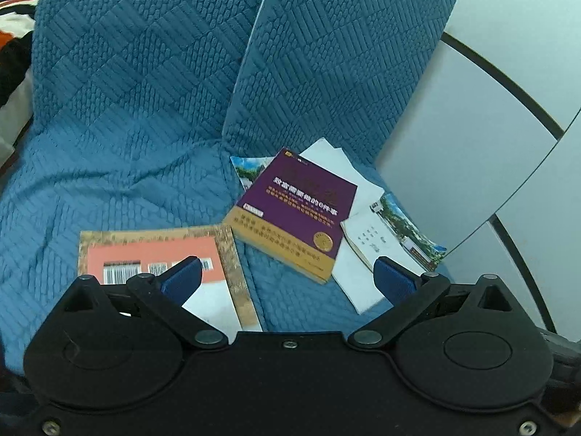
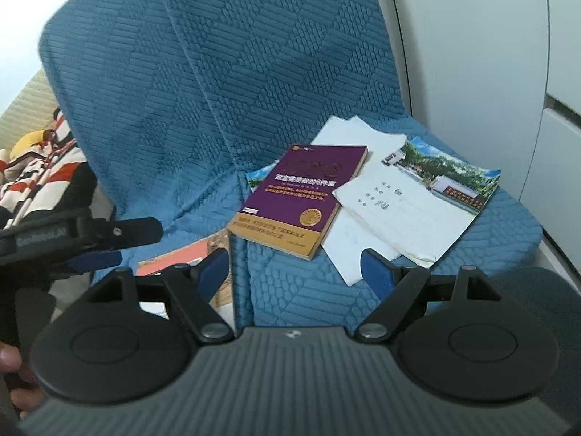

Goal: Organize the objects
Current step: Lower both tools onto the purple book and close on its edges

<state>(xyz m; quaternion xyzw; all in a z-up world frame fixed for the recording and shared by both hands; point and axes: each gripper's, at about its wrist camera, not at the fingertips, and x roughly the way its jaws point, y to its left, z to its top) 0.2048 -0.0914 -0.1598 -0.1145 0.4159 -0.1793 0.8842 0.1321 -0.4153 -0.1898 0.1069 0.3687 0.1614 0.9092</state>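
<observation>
A purple and gold book [image 1: 294, 214] [image 2: 301, 196] lies tilted on the blue sofa seat, over white papers [image 1: 348, 181] [image 2: 348, 134]. To its right lies a white booklet with a photo cover [image 1: 392, 236] [image 2: 417, 196]. An orange book with barcodes [image 1: 156, 258] [image 2: 178, 258] lies flat to the left. My left gripper [image 1: 287, 272] is open above the seat, its left pad over the orange book. My right gripper [image 2: 294, 269] is open, hovering before the purple book with nothing between its fingers. The left gripper [image 2: 90, 243] also shows from the side in the right wrist view.
The sofa [image 1: 145, 109] [image 2: 218, 72] has a blue quilted cover with an upright back. White cabinet panels [image 1: 472, 127] [image 2: 472, 54] stand close on the right. A striped, patterned cloth [image 2: 40, 167] lies at the far left. Part of a hand [image 2: 11, 359] holds the left gripper.
</observation>
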